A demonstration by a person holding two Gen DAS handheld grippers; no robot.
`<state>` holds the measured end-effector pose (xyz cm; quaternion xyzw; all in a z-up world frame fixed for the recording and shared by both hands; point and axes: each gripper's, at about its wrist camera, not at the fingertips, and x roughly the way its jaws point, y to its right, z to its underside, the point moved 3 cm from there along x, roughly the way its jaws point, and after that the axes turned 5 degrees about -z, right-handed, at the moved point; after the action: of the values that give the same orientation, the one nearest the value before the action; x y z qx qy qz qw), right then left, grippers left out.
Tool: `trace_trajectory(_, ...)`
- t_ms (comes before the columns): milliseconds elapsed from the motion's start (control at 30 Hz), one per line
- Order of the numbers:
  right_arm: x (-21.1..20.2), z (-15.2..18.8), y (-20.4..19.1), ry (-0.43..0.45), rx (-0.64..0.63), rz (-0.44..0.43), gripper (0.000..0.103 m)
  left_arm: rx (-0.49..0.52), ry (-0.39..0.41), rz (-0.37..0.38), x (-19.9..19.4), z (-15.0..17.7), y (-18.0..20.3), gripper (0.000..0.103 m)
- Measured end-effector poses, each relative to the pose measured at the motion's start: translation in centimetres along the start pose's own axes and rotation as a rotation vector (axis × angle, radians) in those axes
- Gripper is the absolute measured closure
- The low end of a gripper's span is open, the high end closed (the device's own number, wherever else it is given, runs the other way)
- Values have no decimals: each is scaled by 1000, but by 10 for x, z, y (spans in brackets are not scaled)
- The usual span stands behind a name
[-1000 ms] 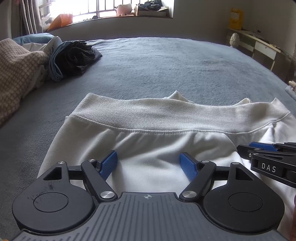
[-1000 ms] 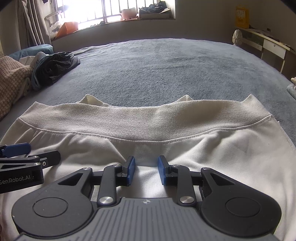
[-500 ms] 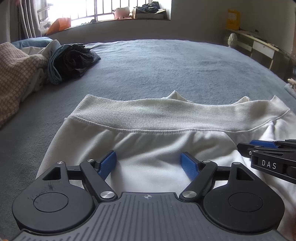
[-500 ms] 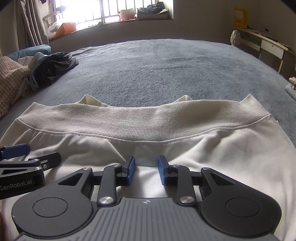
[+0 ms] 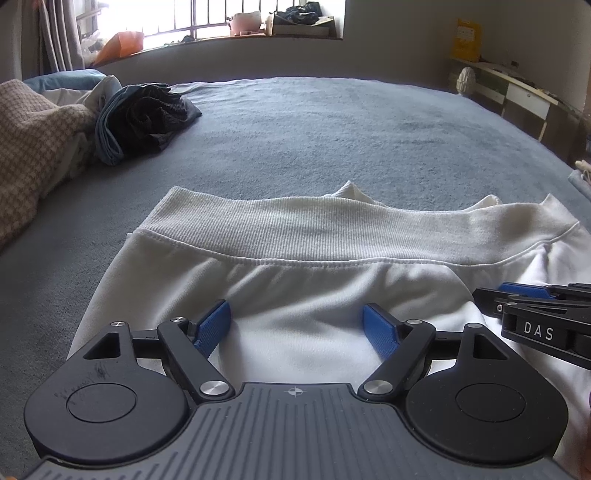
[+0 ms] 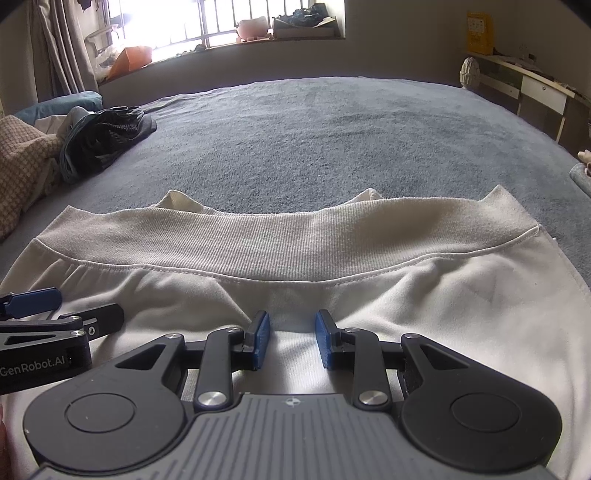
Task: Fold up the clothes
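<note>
A white sweatshirt lies folded on the grey-blue bed, its ribbed hem band toward the far side; it also shows in the right wrist view. My left gripper is wide open just above the white cloth, holding nothing. My right gripper is partly open, narrower, with cloth showing between its blue pads, gripping nothing. The right gripper also shows at the right edge of the left wrist view, and the left gripper at the left edge of the right wrist view.
A dark bundle of clothes and a beige houndstooth garment lie at the far left of the bed. A desk stands at the right wall. A window sill with items runs along the back.
Both grippers have dropped or tilted slightly, with the far scene shifting a little. Their openings look unchanged and the sweatshirt has not moved.
</note>
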<state>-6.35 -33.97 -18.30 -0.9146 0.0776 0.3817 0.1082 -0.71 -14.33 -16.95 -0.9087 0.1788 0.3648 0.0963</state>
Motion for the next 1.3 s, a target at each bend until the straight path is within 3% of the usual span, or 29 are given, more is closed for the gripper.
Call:
trace_trajectory(567, 1, 0, 0, 1, 5, -7, 73, 22, -26, 41, -1, -9, -4, 22)
trace_trajectory(933, 0, -1, 7, -7, -6, -59, 73, 140, -29, 70, -25, -28, -23, 22)
trace_trajectory(1100, 0, -1, 7, -6, -31, -73, 73, 127, -20, 94, -35, -20, -38, 22)
trace_trajectory(1300, 0, 0, 6, -3, -68, -83, 73, 144, -20, 66, -25, 8, -43, 22)
